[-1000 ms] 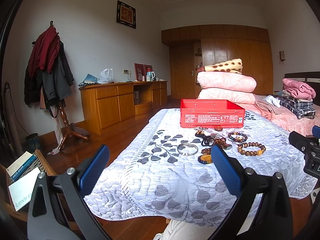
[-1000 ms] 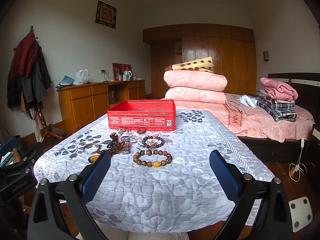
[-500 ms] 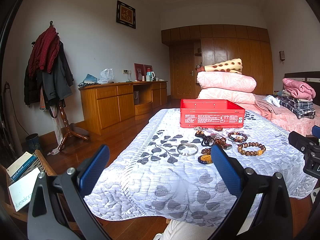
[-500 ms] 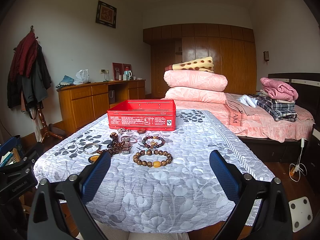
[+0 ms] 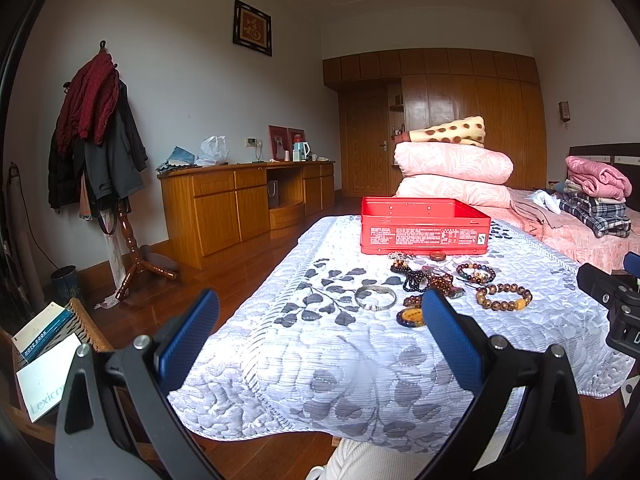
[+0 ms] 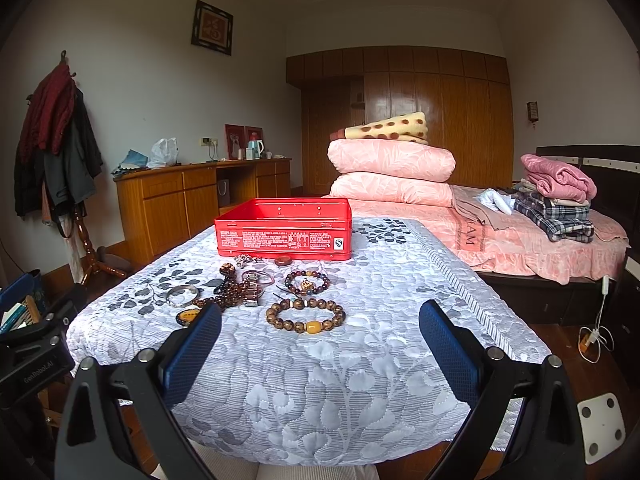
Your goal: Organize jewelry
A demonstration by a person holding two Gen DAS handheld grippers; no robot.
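Note:
An open red tin box [image 5: 425, 226] [image 6: 285, 228] stands on a table under a white leaf-patterned cloth [image 6: 320, 364]. In front of it lies jewelry: a brown bead bracelet with an amber bead [image 6: 305, 315] [image 5: 504, 297], a darker bead bracelet [image 6: 307, 280] [image 5: 476, 272], a silver bangle [image 5: 375, 297] [image 6: 183, 295], a tangle of dark beads [image 6: 234, 290], an oval amber pendant [image 5: 410, 316]. My left gripper [image 5: 320, 340] and right gripper [image 6: 320, 344] both stand open near the table's front edge, short of the jewelry, nothing between their fingers.
A bed with folded pink quilts [image 6: 392, 172] and folded clothes [image 6: 556, 196] lies behind and right. A wooden sideboard [image 5: 244, 204] and a coat rack [image 5: 100, 152] stand left. Books [image 5: 40, 344] sit on a chair at lower left. A white scale [image 6: 602, 428] lies on the floor.

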